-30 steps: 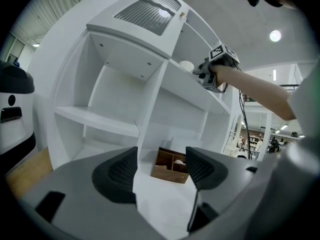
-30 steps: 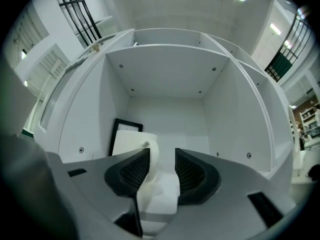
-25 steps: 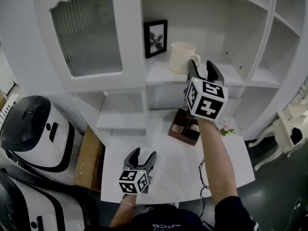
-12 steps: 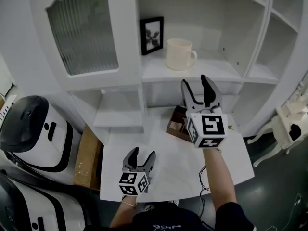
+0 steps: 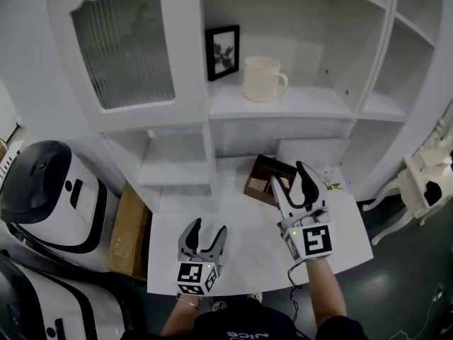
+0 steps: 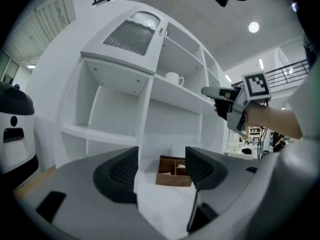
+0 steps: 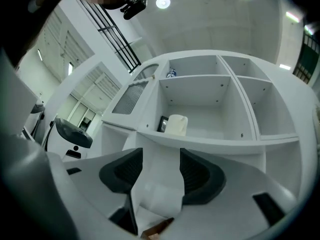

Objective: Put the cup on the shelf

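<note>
With the cup set upright on the shelf beside the picture frame, the right gripper, whose jaws have just been opening and are spread on nothing, is held low over the table near the left gripper, likewise spread and empty, the placing being judged done.

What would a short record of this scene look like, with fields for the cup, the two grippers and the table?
Cup: cream, upright on the white shelf, handle to the right, beside a framed picture.
Right gripper: open, its jaws have just been opening, nothing between them; above the table, apart from the cup.
Left gripper: open, empty, near the table's front edge.
Table: white, with a brown wooden box towards the back.
Task state: cup already on the shelf.
</note>
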